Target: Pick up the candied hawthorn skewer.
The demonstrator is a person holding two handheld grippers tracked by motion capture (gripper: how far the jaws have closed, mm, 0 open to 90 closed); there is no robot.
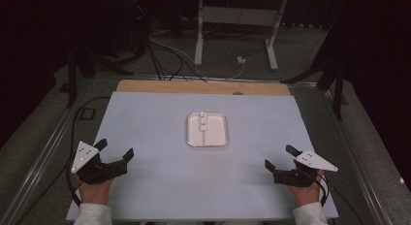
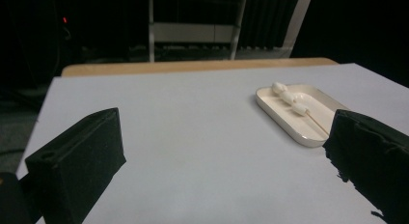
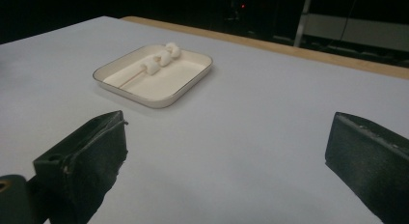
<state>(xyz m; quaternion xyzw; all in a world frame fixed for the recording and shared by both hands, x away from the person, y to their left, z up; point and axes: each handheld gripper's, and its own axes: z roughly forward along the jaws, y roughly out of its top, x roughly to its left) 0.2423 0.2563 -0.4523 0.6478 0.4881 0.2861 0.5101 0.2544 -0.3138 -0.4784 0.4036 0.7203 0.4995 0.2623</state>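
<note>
A white rounded tray lies in the middle of the pale table. On it rests a thin wooden skewer threaded with three white marshmallows. The tray and marshmallows sit ahead and to the right in the left gripper view, and the tray with the marshmallows ahead and to the left in the right gripper view. My left gripper rests at the table's near left, jaws wide apart and empty. My right gripper rests at the near right, open too, nothing between its jaws.
The table has a wooden strip along its far edge. Beyond it stand a white metal frame and cables on the dark floor. Metal rails run along both sides of the table.
</note>
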